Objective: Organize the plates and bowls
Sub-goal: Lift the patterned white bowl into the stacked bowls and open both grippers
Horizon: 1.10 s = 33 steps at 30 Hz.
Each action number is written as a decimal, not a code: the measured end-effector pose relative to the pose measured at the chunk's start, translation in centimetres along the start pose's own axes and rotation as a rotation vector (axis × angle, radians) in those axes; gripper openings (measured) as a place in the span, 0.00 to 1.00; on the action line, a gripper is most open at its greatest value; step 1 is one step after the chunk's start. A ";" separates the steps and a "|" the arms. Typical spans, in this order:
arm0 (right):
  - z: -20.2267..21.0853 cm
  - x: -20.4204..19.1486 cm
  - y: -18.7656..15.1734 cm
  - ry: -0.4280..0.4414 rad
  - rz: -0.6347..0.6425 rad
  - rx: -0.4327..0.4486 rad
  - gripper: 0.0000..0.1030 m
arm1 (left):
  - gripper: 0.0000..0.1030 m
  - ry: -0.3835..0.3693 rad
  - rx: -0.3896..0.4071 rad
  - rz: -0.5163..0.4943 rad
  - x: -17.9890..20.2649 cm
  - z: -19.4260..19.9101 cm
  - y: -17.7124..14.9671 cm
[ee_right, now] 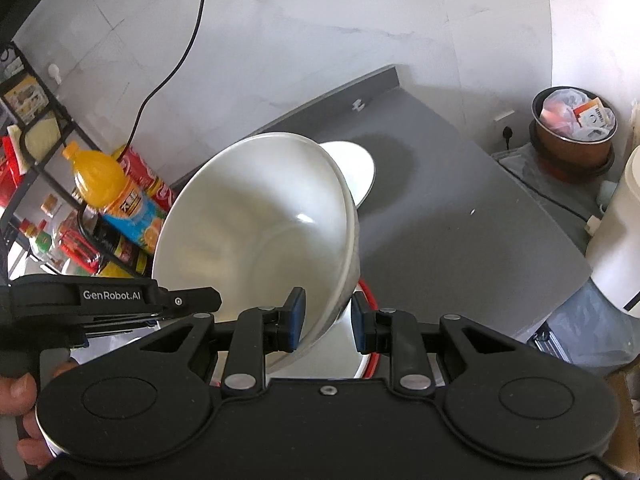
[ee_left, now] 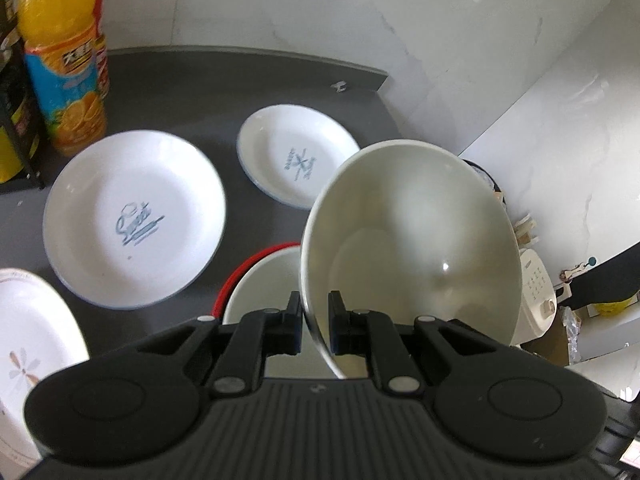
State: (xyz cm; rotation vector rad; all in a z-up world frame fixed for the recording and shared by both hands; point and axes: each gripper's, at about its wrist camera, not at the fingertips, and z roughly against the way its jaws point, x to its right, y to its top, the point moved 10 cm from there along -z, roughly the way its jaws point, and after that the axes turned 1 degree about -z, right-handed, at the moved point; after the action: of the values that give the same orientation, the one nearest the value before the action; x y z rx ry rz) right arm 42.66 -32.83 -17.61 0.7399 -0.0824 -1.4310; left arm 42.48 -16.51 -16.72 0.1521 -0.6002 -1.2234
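A white bowl is held by its rim above a second bowl, ready for nesting.

In the left wrist view, the rim of a large glossy white ceramic bowl point(ee_left: 408, 248) is pinched between the narrowly parted fingers of the left gripper point(ee_left: 315, 322), one pad inside the wall and one outside, so that the bowl hangs tilted ahead of the tongs. Directly beneath and just left of them, a red-rimmed white bowl point(ee_left: 260, 280) is seen on the dark grey counter point(ee_left: 192, 92), apparently the target of the stacking. Ahead and to the left, two blue-edged white plates point(ee_left: 134, 218) point(ee_left: 298, 158) lie apart, not yet gathered. In the right wrist view, the right gripper point(ee_right: 327, 318) straddles the same bowl's rim; whether its pads bear on the rim cannot be told.
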 end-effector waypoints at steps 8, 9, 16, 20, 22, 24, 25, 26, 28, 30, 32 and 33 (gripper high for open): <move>-0.5 -0.7 -1.8 -0.020 0.023 -0.042 0.24 | 0.10 0.019 -0.033 0.017 -1.4 -0.4 -2.1; -0.7 -0.7 -2.0 -0.023 0.022 -0.051 0.24 | 0.10 0.022 -0.038 0.019 -1.6 -0.5 -2.3; -1.9 -0.6 -3.5 -0.036 0.032 -0.097 0.24 | 0.11 0.049 -0.081 0.035 -2.6 -1.7 -3.8; -2.3 -0.6 -3.6 -0.037 0.040 -0.110 0.24 | 0.11 0.062 -0.098 0.051 -3.0 -2.2 -4.4; -2.5 -0.5 -3.6 -0.038 0.039 -0.115 0.24 | 0.11 0.071 -0.103 0.053 -3.1 -2.4 -4.7; -2.8 -0.4 -3.6 -0.040 0.041 -0.121 0.24 | 0.11 0.073 -0.095 0.053 -3.0 -2.5 -4.7; -2.9 -0.4 -3.6 -0.041 0.042 -0.125 0.24 | 0.11 0.080 -0.094 0.051 -2.9 -2.5 -4.6; -3.0 -0.3 -3.6 -0.041 0.044 -0.130 0.24 | 0.11 0.084 -0.096 0.052 -2.9 -2.6 -4.6; -3.2 -0.2 -3.7 -0.042 0.049 -0.139 0.24 | 0.11 0.091 -0.101 0.052 -2.9 -2.7 -4.6; -3.4 -0.1 -3.6 -0.041 0.051 -0.142 0.24 | 0.11 0.100 -0.103 0.052 -2.9 -2.8 -4.6; -3.5 0.1 -3.6 -0.045 0.055 -0.144 0.24 | 0.12 0.110 -0.102 0.048 -2.8 -2.8 -4.6; -3.6 0.2 -3.6 -0.047 0.054 -0.145 0.23 | 0.14 0.114 -0.102 0.044 -2.7 -2.8 -4.6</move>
State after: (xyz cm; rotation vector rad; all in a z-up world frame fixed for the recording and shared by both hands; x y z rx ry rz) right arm 41.24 -31.36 -22.29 0.5814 -0.0345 -1.3875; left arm 39.49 -16.17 -21.93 0.1212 -0.4387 -1.1919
